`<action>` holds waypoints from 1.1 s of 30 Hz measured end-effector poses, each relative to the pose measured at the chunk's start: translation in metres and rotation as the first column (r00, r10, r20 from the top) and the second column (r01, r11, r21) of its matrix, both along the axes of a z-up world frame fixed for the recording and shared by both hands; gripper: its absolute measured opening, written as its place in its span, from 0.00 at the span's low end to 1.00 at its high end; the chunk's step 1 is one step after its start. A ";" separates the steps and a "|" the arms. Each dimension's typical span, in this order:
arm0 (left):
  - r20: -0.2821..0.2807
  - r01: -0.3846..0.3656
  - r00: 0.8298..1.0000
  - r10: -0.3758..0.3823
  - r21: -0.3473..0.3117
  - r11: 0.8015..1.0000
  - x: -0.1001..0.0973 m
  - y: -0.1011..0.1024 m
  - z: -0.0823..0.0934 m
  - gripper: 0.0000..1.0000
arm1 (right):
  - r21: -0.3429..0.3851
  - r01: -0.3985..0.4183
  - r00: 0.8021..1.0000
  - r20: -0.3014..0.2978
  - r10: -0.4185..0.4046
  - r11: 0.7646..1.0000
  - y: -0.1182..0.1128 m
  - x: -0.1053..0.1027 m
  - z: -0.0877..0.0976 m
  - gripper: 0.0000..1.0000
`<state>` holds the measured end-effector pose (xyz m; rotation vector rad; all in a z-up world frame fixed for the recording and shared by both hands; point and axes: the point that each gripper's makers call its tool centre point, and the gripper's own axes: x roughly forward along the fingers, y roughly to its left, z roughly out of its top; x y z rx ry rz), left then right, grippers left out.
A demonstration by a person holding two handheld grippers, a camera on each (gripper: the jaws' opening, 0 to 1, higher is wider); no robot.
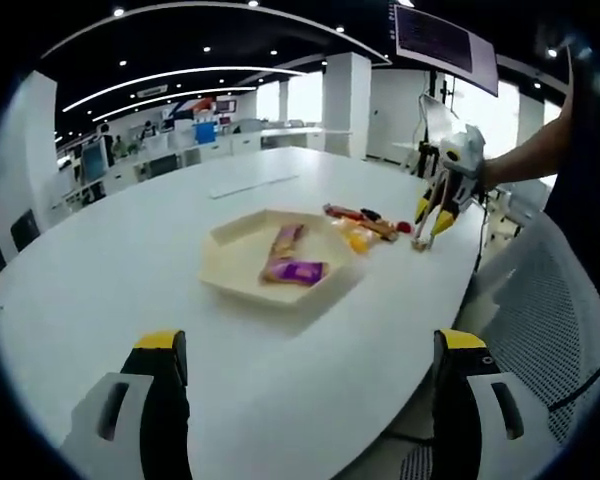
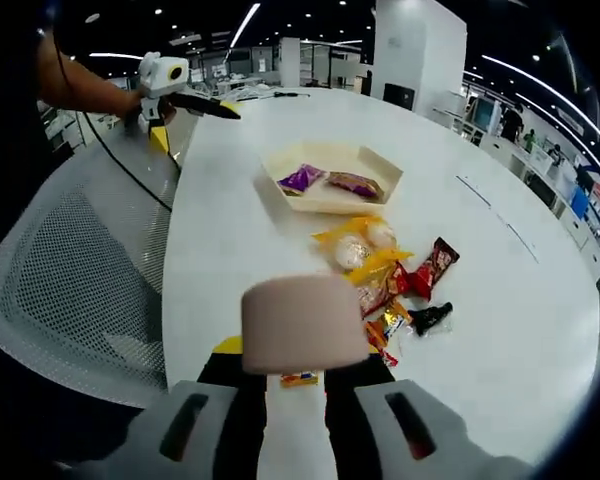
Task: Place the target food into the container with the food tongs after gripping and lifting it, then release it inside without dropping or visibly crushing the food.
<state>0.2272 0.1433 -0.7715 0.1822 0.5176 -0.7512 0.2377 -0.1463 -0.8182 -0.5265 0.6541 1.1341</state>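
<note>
A cream tray (image 1: 230, 240) (image 2: 325, 150) sits mid-table with a purple packet (image 1: 298, 271) (image 2: 302, 178) and a second snack packet (image 1: 285, 240) (image 2: 353, 184) inside. Just beyond it lies a pile of wrapped snacks (image 1: 360, 228) (image 2: 375, 262). My left gripper (image 1: 310, 350) (image 2: 215, 108) hovers over the table's near edge, open and empty. My right gripper (image 1: 432, 216) (image 2: 295, 375) is beside the pile, shut on the food tongs (image 1: 420, 228). Their pale beige head (image 2: 302, 325) hides what lies under it. The tongs' tip reaches the table by the pile.
The white oval table (image 1: 130, 270) (image 2: 520, 330) has bare room around the tray. A grey mesh chair (image 1: 550, 300) (image 2: 70, 280) stands at the table's edge between the two grippers. A person's arm (image 1: 525, 155) holds the right gripper. Desks and a screen (image 1: 445, 40) stand far behind.
</note>
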 end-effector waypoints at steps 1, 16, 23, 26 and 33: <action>0.001 0.000 1.000 0.000 0.001 1.000 0.000 0.000 0.000 1.00 | 0.003 0.009 1.000 -0.008 -0.009 1.000 -0.001 0.000 0.001 0.19; 0.001 0.007 1.000 -0.007 0.000 1.000 -0.001 -0.001 0.001 1.00 | -0.029 0.019 1.000 -0.013 -0.019 0.999 -0.002 0.009 0.001 0.18; 0.005 0.001 1.000 -0.001 -0.002 1.000 0.001 0.000 0.001 1.00 | -0.058 0.026 1.000 -0.011 -0.027 0.998 0.000 0.010 0.000 0.14; 0.004 0.003 1.000 -0.003 -0.003 1.000 0.001 0.000 0.001 1.00 | -0.073 0.023 0.999 -0.021 -0.025 0.997 0.001 0.010 0.001 0.14; 0.003 0.007 1.000 -0.007 -0.001 1.000 0.000 -0.001 0.000 0.99 | -0.048 0.066 0.997 -0.028 -0.068 0.997 0.002 0.022 0.020 0.15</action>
